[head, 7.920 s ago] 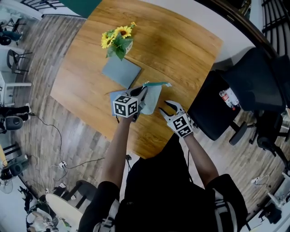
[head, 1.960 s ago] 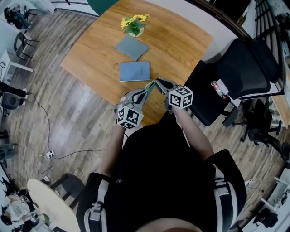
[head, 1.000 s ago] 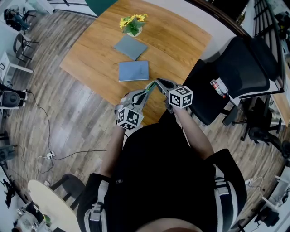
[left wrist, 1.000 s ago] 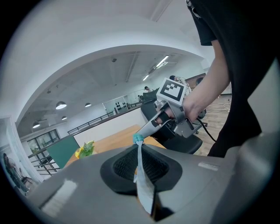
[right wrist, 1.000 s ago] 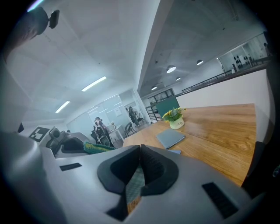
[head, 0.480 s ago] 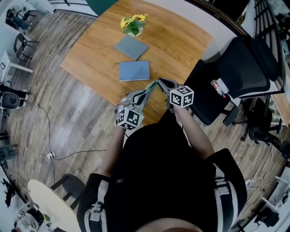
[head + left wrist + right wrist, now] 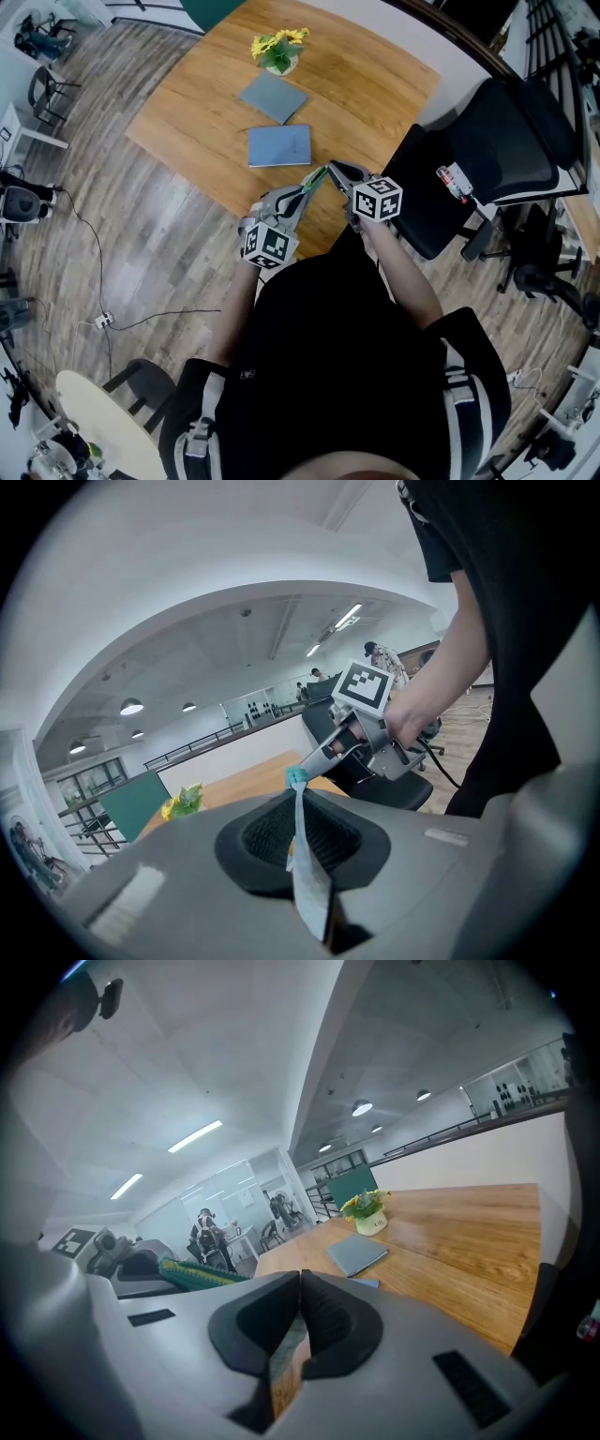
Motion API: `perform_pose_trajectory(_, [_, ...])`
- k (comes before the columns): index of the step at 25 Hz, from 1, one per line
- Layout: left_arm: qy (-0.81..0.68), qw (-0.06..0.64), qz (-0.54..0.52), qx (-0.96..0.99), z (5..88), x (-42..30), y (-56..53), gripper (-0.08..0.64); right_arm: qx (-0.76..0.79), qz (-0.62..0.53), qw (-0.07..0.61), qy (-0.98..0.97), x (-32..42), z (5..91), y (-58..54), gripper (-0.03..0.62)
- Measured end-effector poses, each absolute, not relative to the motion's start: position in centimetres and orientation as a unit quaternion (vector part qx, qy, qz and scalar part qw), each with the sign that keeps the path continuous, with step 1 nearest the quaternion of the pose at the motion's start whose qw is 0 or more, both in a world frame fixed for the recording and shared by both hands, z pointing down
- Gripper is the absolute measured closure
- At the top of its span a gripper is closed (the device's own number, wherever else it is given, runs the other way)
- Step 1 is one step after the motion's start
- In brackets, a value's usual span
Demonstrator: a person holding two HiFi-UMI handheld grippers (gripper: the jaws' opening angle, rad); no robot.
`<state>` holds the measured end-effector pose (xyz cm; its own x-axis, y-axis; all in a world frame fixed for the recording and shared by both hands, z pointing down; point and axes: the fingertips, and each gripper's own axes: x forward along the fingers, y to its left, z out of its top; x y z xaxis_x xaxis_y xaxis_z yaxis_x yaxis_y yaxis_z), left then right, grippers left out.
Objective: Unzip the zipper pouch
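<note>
I hold the zipper pouch (image 7: 315, 179) in the air between both grippers, just above the near edge of the wooden table (image 7: 375, 84). From the head view it shows edge-on as a thin teal-green strip. My left gripper (image 7: 302, 192) is shut on the pale pouch fabric (image 7: 302, 874), which runs up between the left gripper's (image 7: 298, 832) pads. My right gripper (image 7: 330, 171) is shut on the teal zipper end (image 7: 297, 778) at the top of the pouch. In the right gripper view its jaws (image 7: 300, 1283) are pressed together, and the green ribbed zipper edge (image 7: 202, 1275) leads off to the left.
On the table lie a blue notebook (image 7: 278, 145) and a grey notebook (image 7: 272, 97), with a small pot of yellow flowers (image 7: 278, 49) behind them. A black office chair (image 7: 487, 159) stands to the right of the table. Cables lie on the wood floor (image 7: 103, 319) at the left.
</note>
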<state>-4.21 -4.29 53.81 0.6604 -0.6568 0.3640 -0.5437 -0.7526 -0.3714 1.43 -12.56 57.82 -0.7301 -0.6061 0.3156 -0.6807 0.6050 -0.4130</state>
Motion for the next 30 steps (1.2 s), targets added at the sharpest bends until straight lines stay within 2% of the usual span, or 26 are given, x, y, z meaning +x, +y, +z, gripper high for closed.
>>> perform_pose_trajectory(30, [0.339, 0.118, -0.236, -0.903, 53.1, -5.5, -3.1, 0.548, 0.377, 0.259, 0.092, -0.885, 2.3, 59.1, -12.9, 0.583])
